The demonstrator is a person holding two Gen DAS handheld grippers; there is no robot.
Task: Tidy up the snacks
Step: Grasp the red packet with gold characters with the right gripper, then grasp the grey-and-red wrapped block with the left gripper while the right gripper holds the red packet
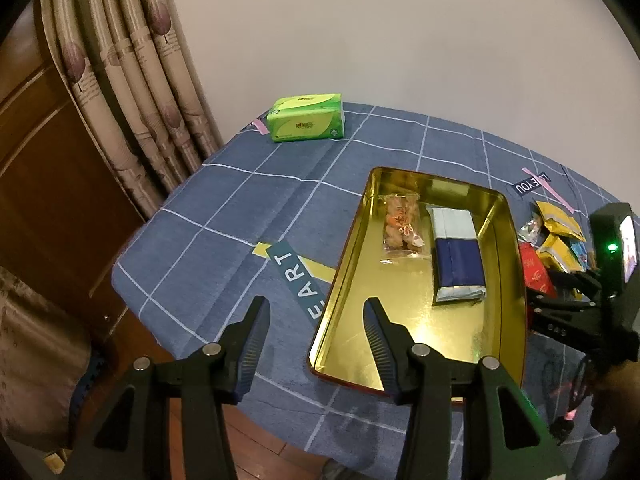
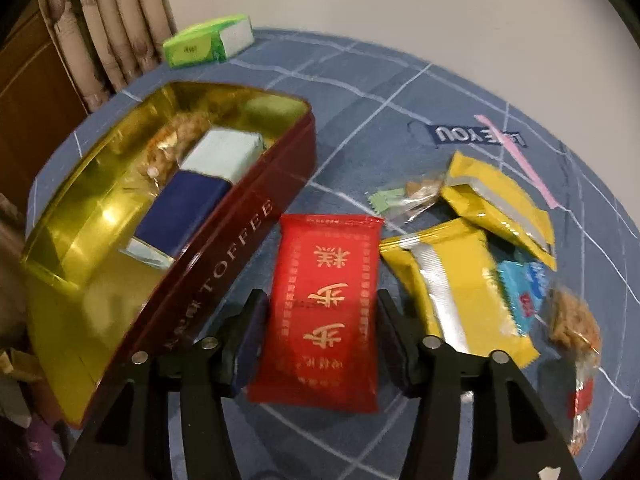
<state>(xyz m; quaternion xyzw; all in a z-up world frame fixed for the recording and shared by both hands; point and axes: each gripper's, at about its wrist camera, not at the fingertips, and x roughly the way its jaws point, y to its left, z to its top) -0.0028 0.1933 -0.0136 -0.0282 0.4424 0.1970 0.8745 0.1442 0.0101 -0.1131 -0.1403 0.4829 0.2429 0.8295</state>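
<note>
Two snacks are lying inside the gold tin [image 1: 508, 280]: a clear bag of nuts [image 1: 401, 226] and a blue and white pack [image 1: 456, 254] just beside it. In the left wrist view, the tin is sitting in the middle right of the frame on the blue checked cloth [image 1: 224, 216]. I am holding the left gripper [image 1: 316, 326] wide open at the bottom of the frame, and it is gripping nothing. One finger is hanging over the cloth and the other over the near end of the tin.

In the right wrist view, I am holding the right gripper [image 2: 320, 320] open around the red packet [image 2: 326, 304], with a finger on each side. I cannot tell if the fingers are touching it. The red packet is lying on the cloth just beside the tin's red wall. To its right, two yellow packets [image 2: 460, 292], a small blue packet [image 2: 522, 280] and more clear bags are lying in a loose pile. A green tissue pack [image 2: 208, 42] is sitting at the upper left, near the curtain [image 2: 116, 12].
</note>
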